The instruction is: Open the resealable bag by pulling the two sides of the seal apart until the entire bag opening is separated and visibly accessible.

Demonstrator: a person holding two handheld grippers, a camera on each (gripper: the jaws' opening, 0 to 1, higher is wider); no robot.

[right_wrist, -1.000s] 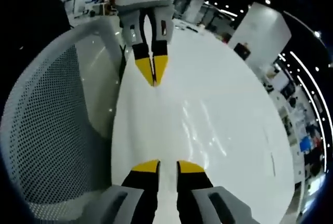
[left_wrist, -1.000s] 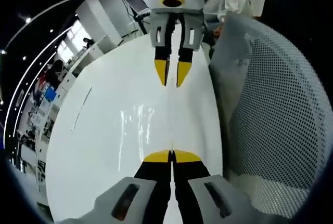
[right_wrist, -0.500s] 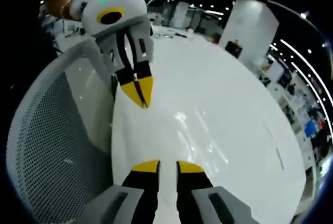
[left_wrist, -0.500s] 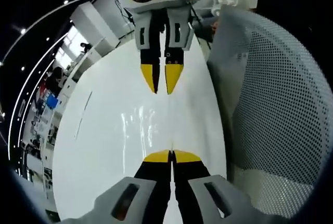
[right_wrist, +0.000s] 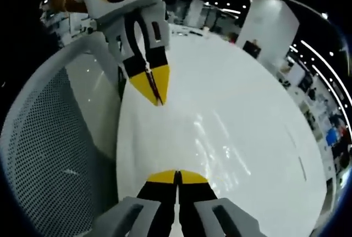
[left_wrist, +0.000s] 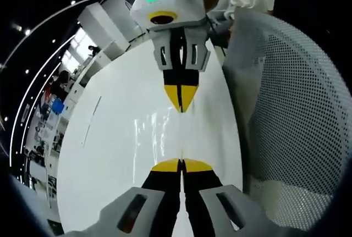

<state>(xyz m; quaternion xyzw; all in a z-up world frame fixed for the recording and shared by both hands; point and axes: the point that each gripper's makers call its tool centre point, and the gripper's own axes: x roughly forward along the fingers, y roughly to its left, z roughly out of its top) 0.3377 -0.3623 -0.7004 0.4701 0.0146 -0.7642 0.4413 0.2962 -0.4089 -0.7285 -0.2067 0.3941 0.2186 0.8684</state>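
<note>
Now both grippers are hovering over the white table (left_wrist: pixel 110 154), facing each other, with the perforated white chair back (left_wrist: pixel 297 110) as landmark. In the left gripper view, the left gripper (left_wrist: pixel 181 165) is sitting just left of the chair back, its yellow-tipped jaws pressed together with no gap and nothing visible between them. Beyond it, the right gripper (left_wrist: pixel 180 102) is pointing back, also left of the chair back, jaws meeting at the tips. In the right gripper view, the chair back (right_wrist: pixel 49 138) is lying to the left, the left gripper (right_wrist: pixel 157 91) is hanging just right of its rim, and the right gripper (right_wrist: pixel 177 175) is closed too. Cannot tell where the resealable bag is; neither pair of jaws is visibly pinching it.
</note>
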